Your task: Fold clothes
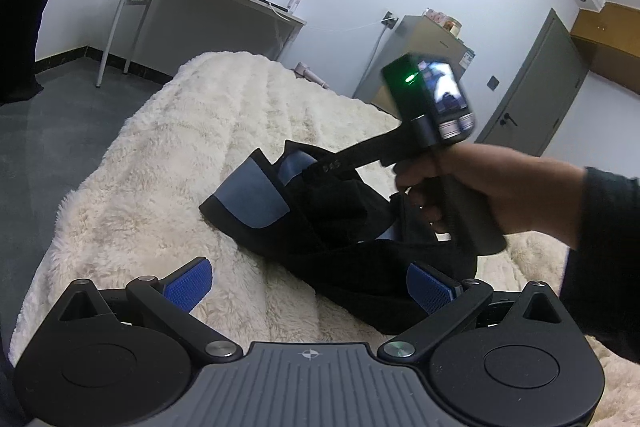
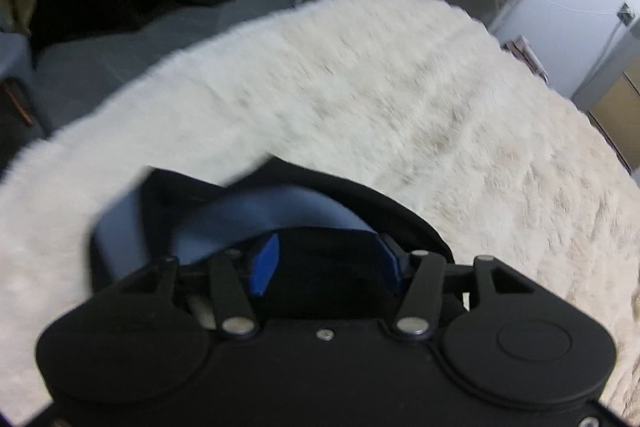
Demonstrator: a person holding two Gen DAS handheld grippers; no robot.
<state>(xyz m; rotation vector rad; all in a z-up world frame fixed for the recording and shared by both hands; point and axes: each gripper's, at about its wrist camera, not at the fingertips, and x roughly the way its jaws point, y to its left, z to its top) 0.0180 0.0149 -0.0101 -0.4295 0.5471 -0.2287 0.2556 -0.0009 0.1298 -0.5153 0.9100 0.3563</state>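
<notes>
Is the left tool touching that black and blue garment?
Cannot tell. In the left wrist view the left gripper stands open over the blanket; its right pad overlaps the garment, but no contact or gap shows plainly.

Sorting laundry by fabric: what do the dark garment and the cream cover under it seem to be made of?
Dark garment: soft matte knit or fleece, black with blue panels, slumping in loose folds; exact fibre unclear.
Cream cover: long-pile plush, probably faux fur, shaggy fringe along its edge.

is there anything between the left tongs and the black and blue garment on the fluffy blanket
Nothing visible. The left tongs stand open right at the near edge of the garment, with only bare blanket between the pads.
</notes>
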